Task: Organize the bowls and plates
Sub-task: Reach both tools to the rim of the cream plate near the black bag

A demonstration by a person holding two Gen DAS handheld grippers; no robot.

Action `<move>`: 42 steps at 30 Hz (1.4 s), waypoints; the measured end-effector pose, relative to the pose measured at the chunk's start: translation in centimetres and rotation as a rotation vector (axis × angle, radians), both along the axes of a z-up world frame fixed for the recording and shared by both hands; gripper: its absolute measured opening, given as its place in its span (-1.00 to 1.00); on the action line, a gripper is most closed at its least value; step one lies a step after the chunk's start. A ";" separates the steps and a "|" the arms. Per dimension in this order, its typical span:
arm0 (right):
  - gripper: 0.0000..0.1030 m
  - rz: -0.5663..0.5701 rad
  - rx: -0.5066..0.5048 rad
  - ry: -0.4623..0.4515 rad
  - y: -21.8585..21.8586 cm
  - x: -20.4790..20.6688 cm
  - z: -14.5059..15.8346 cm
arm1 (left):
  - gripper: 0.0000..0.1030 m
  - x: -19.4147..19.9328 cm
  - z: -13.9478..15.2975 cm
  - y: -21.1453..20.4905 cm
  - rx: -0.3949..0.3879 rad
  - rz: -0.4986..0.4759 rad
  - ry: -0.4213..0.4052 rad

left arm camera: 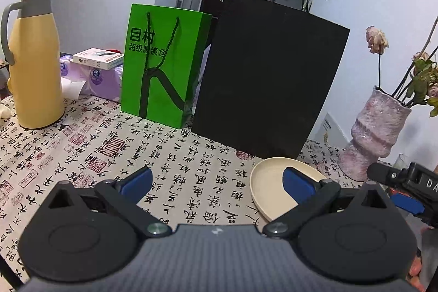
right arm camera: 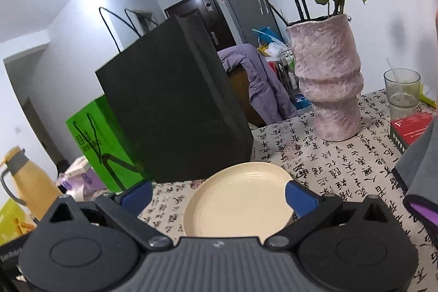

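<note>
Cream plate [right arm camera: 241, 199] between the spread right hand-held gripper [right arm camera: 219, 196] fingers.

Each hand-held gripper [left arm camera: 217, 184] [right arm camera: 219, 194]: ribbed grey body, black linkages, blue pads, silver screws; perhaps grey sleeve [right arm camera: 421, 155].

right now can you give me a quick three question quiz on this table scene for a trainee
1. True or false: the round cream plate lies flat on the calligraphy tablecloth.
2. What stands right behind the plate: A) the tall black paper bag, B) the yellow thermos jug, C) the clear drinking glass?
3. Fill in: the right gripper is ____ around the plate.

Key: 1 true; 2 A; 3 open
</note>
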State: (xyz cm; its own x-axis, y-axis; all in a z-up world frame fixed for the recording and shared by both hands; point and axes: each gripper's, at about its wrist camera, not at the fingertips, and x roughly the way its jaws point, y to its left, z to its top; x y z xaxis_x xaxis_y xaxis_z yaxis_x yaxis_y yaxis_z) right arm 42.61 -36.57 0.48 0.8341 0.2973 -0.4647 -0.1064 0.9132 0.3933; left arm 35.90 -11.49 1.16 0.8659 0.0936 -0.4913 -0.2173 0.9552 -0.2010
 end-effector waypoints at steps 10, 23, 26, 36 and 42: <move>1.00 -0.038 0.003 0.065 -1.2 1.6 -1.7 | 1.00 2.1 -0.7 -2.1 0.053 0.021 0.047; 1.00 -0.127 0.029 0.174 -4.2 4.6 -5.6 | 1.00 8.3 -2.5 -4.5 0.081 0.038 0.171; 0.94 -0.116 0.045 0.186 -4.7 5.3 -6.6 | 1.00 10.0 -3.0 -4.7 0.090 0.031 0.206; 0.82 -0.097 0.089 0.198 -5.5 5.9 -7.8 | 1.00 12.6 -4.2 -4.8 0.105 0.006 0.278; 0.81 -0.089 -0.002 0.198 -3.7 8.0 -6.6 | 1.00 14.0 -3.4 -4.1 0.088 -0.031 0.292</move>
State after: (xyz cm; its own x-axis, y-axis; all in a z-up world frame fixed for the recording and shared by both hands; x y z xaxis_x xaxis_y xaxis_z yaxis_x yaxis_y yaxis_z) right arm 50.62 -40.28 -6.13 0.7496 0.2250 -0.6225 0.0541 0.9164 0.3965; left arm 49.93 -15.63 -2.28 0.6926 0.1226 -0.7108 -0.2241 0.9733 -0.0504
